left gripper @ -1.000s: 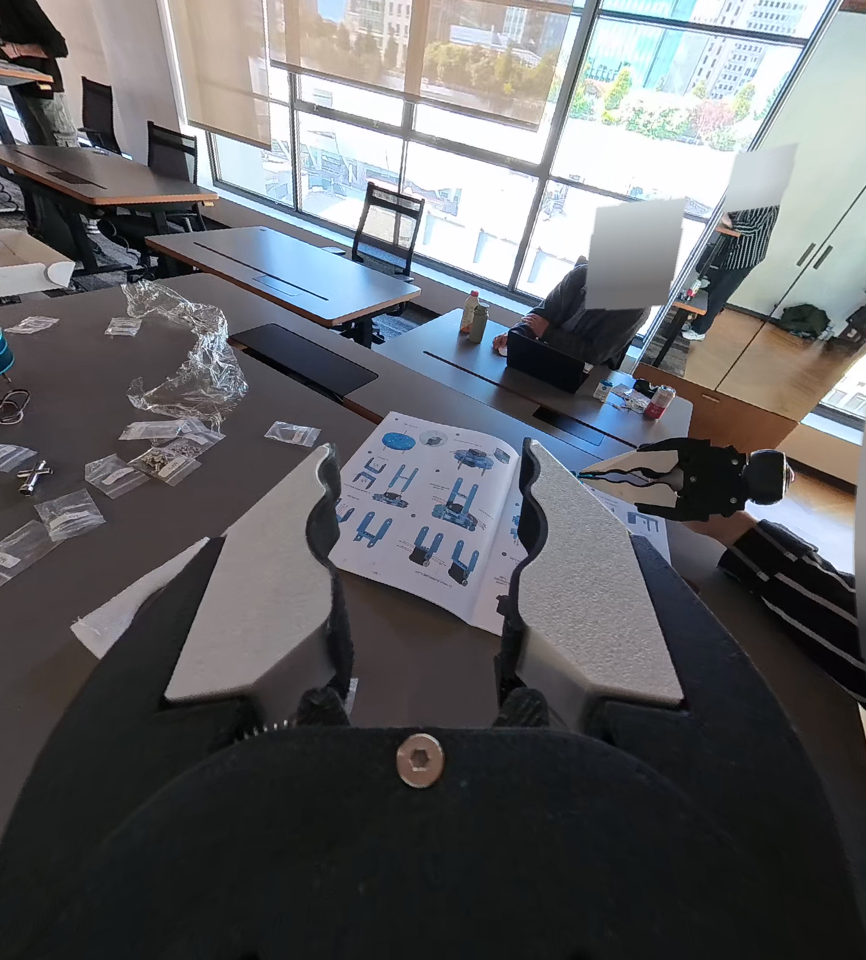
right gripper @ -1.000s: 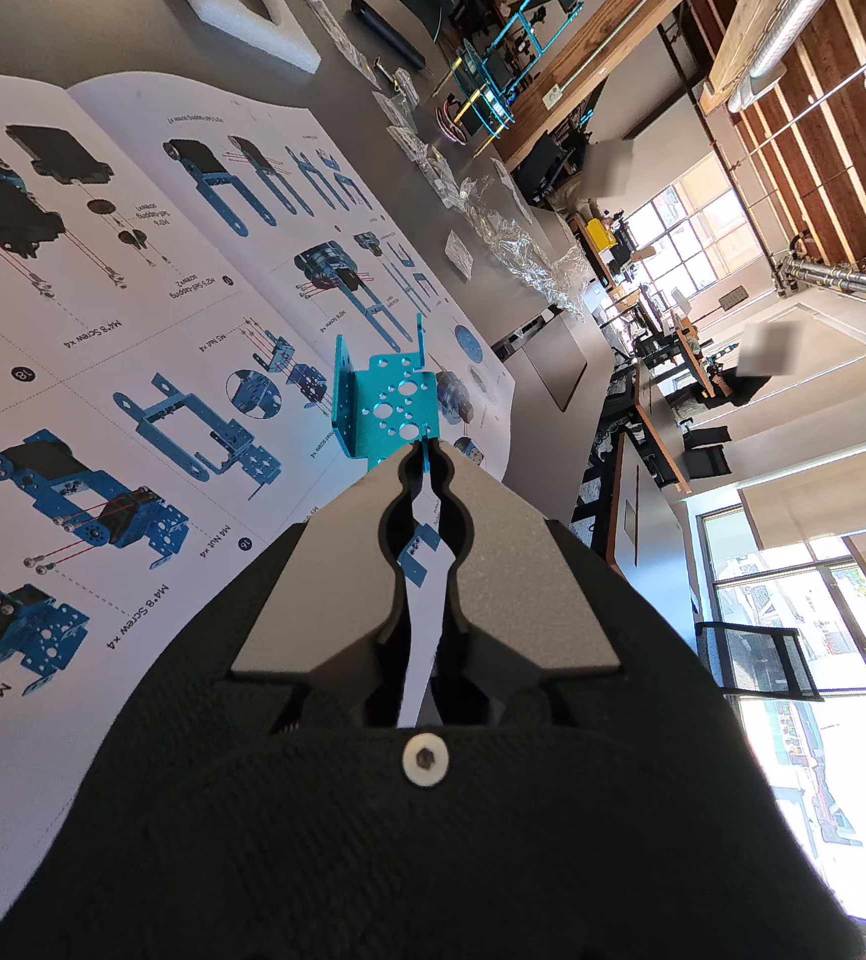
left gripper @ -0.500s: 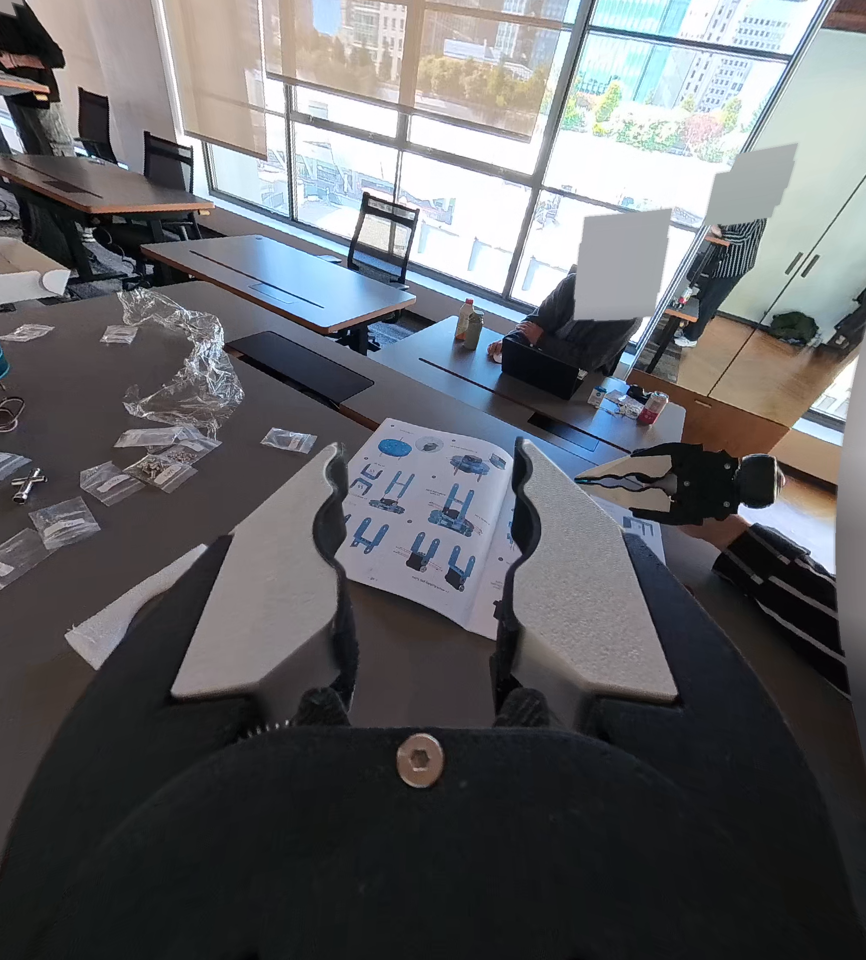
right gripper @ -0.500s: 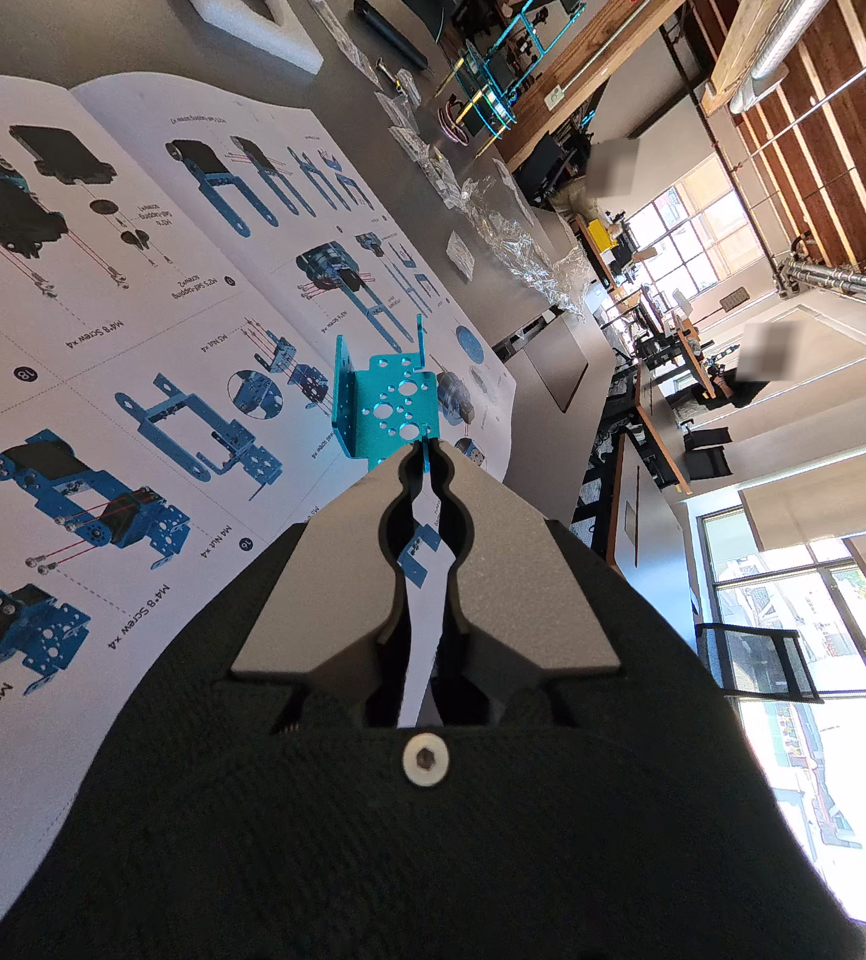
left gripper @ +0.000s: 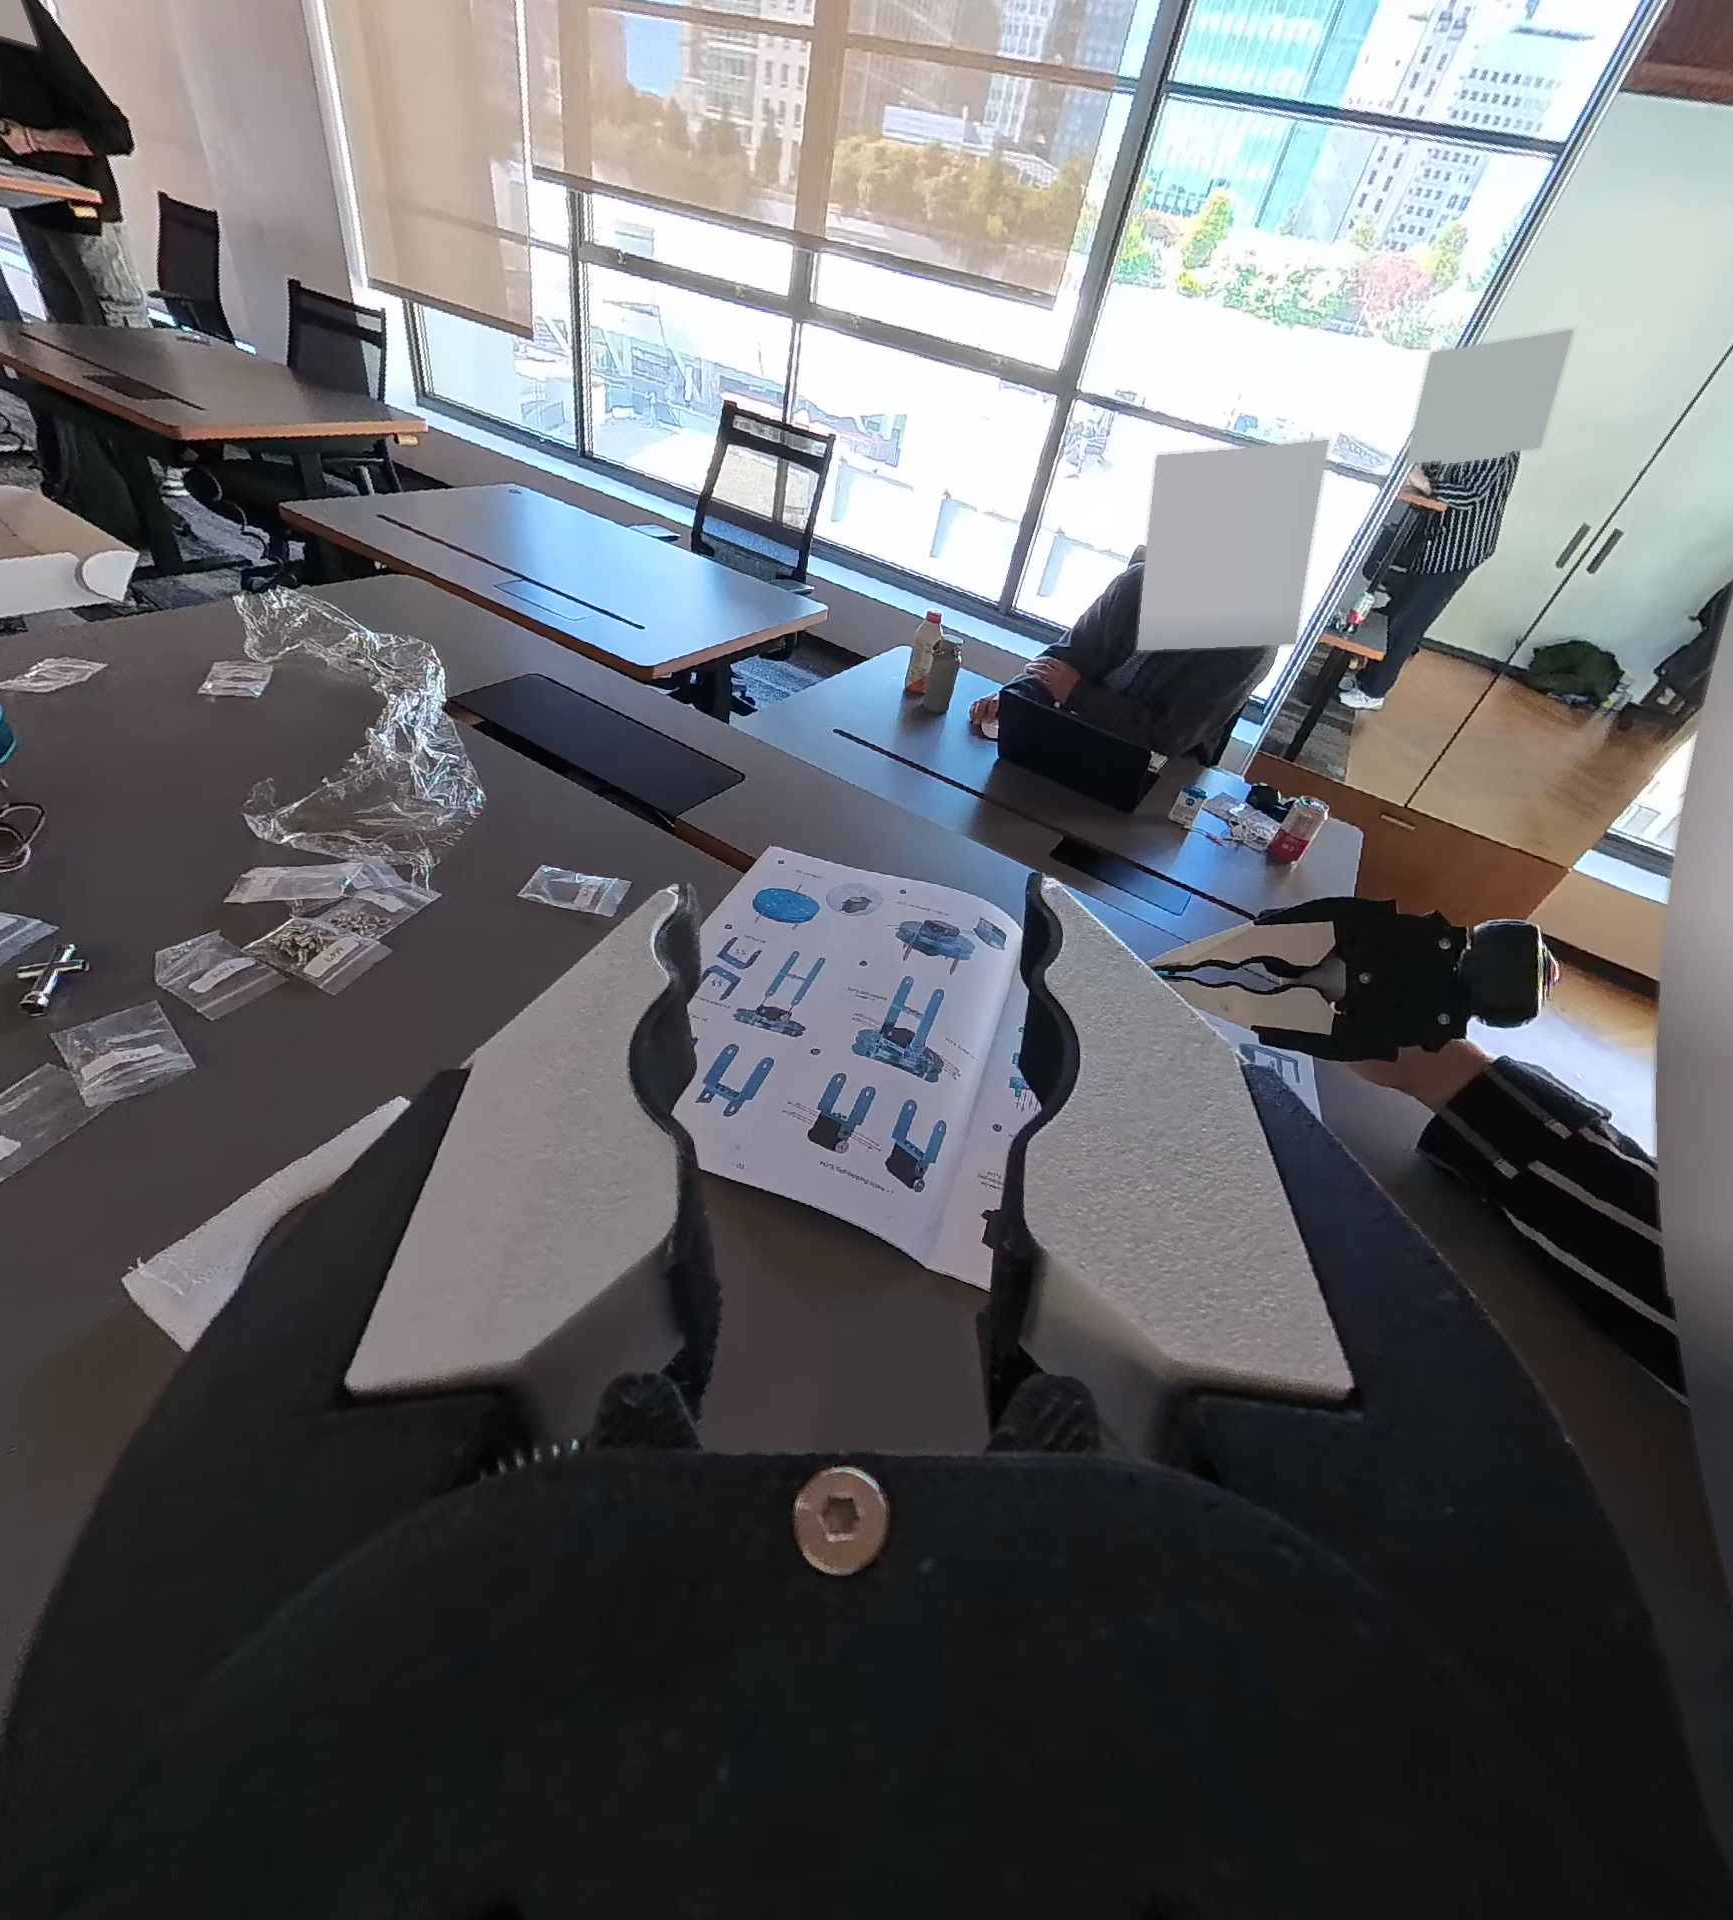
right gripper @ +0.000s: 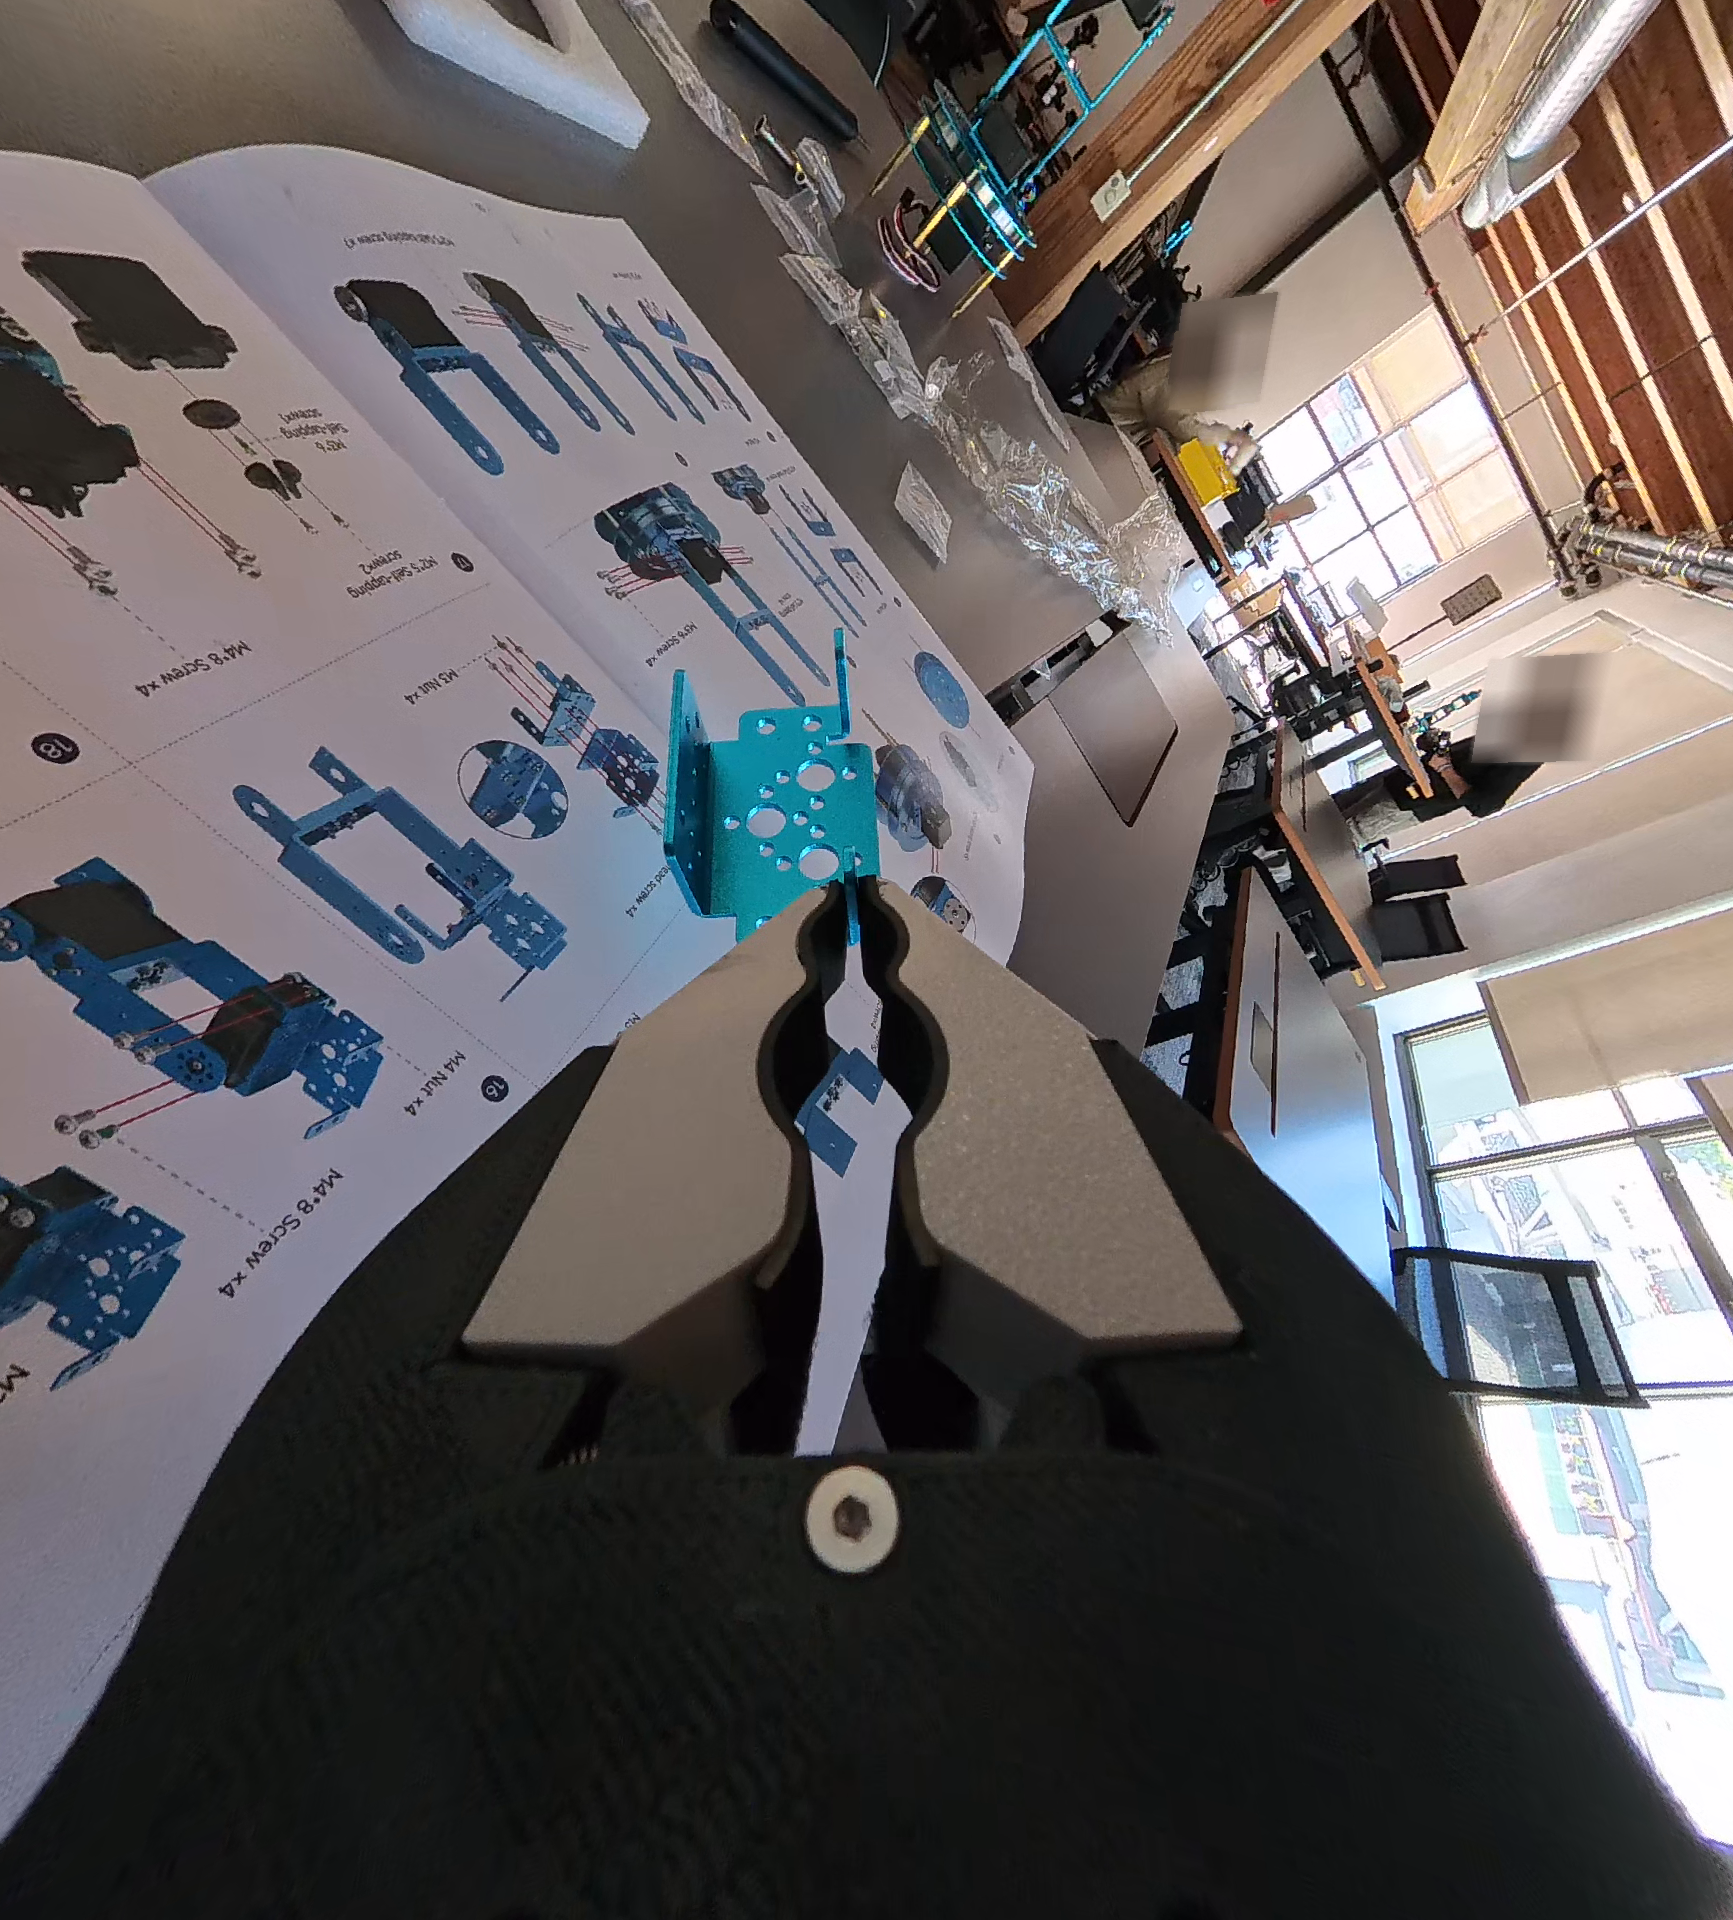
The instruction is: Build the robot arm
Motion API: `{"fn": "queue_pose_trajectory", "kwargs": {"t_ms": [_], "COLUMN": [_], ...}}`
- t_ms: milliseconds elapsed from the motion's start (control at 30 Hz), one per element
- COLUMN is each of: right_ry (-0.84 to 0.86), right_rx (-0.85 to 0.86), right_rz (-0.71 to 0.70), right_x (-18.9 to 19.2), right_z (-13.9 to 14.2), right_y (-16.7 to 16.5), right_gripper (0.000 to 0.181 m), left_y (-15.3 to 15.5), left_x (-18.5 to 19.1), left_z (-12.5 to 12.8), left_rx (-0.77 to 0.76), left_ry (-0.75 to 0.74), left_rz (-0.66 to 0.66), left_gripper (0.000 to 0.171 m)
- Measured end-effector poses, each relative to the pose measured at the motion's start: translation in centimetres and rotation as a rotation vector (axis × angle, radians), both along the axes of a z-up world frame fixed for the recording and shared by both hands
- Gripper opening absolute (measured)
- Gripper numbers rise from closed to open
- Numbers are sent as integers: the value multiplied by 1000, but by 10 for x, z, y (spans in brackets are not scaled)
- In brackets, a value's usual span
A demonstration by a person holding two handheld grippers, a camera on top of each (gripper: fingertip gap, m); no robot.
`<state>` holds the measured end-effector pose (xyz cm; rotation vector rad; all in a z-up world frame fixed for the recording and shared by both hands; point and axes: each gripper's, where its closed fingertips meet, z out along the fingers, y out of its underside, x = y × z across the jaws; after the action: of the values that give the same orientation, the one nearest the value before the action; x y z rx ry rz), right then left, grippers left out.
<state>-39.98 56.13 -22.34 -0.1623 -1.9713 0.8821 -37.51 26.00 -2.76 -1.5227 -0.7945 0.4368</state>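
Here: small clear bags [left gripper: 119,1055] and crumpled plastic wrap [left gripper: 379,764] at left; left gripper [left gripper: 854,930], jaws spread and empty, above the open instruction booklet [left gripper: 846,1049]; right gripper [right gripper: 849,891] clenched on 1 teal perforated bracket [right gripper: 774,805], over the booklet's pages.

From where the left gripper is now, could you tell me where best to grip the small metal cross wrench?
Probably from above: the cross wrench lies flat on the table, so close the open left gripper across one arm, clear of the small bags beside it.
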Motion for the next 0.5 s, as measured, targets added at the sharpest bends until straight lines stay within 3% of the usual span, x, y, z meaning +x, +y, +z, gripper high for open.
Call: {"fn": "queue_pose_trajectory", "kwargs": {"t_ms": [500], "right_ry": [31], "right_rx": [-8], "right_rz": [6], "right_x": [2], "right_z": [6], "right_y": [-5], "right_gripper": [1], "left_y": [3], "left_x": [7], "left_z": [7], "left_rx": [16], "left_ry": [17], "left_rz": [-23], "left_gripper": [59]}}
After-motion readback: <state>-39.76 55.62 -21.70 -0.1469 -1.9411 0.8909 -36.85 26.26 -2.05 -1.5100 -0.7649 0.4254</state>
